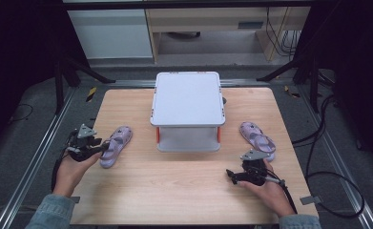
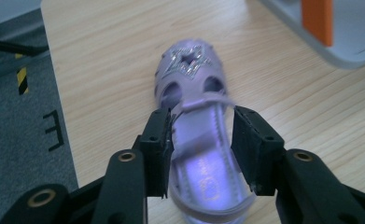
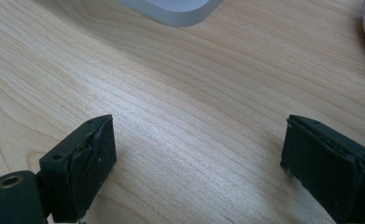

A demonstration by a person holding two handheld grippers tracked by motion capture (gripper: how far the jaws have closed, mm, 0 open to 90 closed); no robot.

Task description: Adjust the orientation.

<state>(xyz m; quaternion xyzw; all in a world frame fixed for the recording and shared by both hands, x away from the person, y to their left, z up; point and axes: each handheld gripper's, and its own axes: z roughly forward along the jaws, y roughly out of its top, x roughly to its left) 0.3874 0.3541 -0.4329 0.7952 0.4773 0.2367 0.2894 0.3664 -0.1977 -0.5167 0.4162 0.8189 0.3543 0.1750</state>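
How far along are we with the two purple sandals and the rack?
Nothing looks placed yet: the grey two-tier rack has no sandal on its top. In hand: the left gripper straddles the heel of the left sandal, its jaws on either side of the sole; the sandal looks unmoved on the table. Left: the right sandal lies untouched, the right gripper open over bare wood.

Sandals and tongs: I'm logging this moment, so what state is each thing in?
Left sandal: flat on the table, heel between the left tongs, pads at its sides.
Right sandal: flat on the table, untouched.
Right tongs: open, nothing between them.
White rack: upright, top bare.
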